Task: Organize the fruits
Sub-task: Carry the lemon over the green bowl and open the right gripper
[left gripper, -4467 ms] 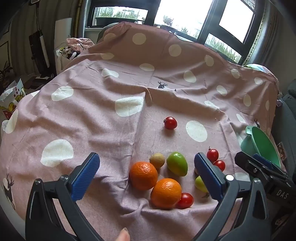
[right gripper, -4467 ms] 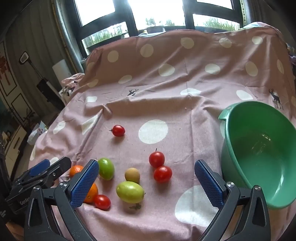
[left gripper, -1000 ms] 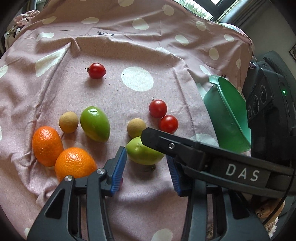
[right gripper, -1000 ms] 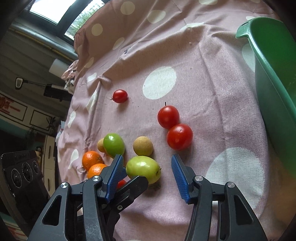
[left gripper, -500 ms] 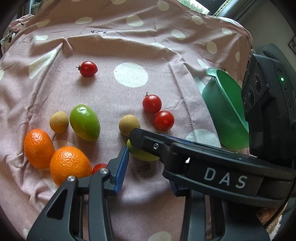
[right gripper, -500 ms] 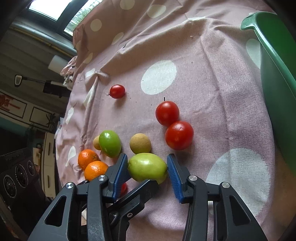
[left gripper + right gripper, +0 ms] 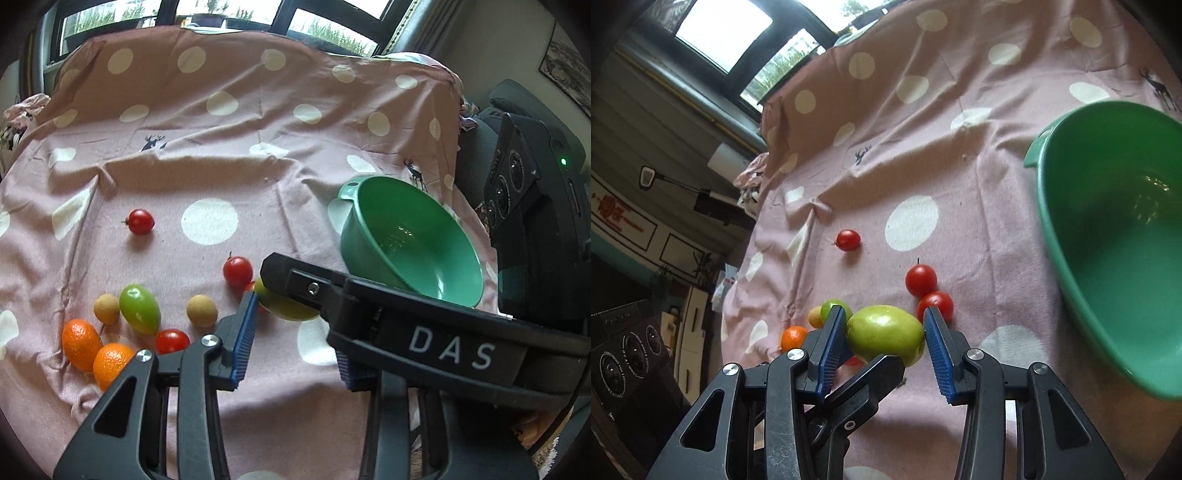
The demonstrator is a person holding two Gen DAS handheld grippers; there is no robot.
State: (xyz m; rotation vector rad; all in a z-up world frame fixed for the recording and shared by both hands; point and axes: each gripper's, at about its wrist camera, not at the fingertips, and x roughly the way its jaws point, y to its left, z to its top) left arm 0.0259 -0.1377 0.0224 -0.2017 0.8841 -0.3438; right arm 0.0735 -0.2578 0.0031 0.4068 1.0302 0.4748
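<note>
Carrying the green fruit (image 7: 885, 335) was the step in hand: my right gripper (image 7: 882, 345) had just closed, both blue pads pressed on its sides, fruit squarely between the jaws near the tips. Next move needed a swing right of the jaws, over the green bowl (image 7: 1049, 229), then release. My left gripper (image 7: 295, 341) had narrowed too; looked empty, though the right one blocked its view.
</note>
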